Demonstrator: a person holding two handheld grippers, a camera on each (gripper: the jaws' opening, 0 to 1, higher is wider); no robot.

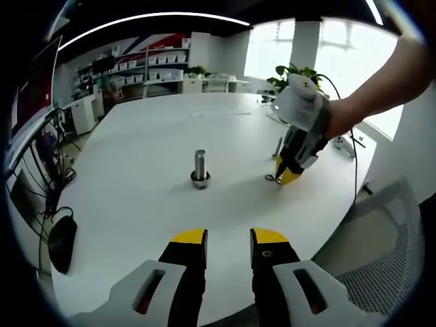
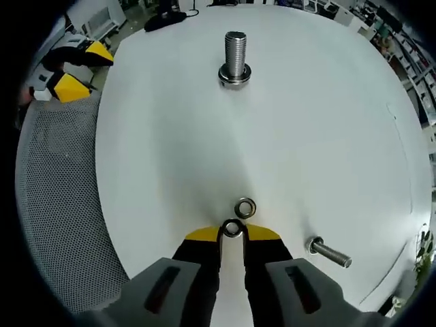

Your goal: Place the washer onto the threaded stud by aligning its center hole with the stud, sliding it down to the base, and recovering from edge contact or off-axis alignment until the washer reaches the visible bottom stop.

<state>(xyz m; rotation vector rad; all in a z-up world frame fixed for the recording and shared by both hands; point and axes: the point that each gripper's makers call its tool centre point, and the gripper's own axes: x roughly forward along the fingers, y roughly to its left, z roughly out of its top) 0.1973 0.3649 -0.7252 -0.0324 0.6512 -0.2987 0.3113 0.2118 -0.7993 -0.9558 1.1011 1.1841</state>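
In the left gripper view, a dark mouse [image 1: 62,242] lies at the table [image 1: 136,136] edge, the stud [image 1: 200,168] stands upright mid-table with a ring at its base, and the left gripper [image 1: 228,246] hangs with jaws parted, holding nothing. The right gripper [image 1: 287,174] is down at the table.

The right gripper view adds detail: the right gripper [image 2: 232,232] has its yellow tips pinched on a small metal washer [image 2: 232,228]. A second ring [image 2: 245,208] lies flat just beyond, touching it. A smaller threaded bolt [image 2: 330,253] lies on its side, right. The table is smooth, white.
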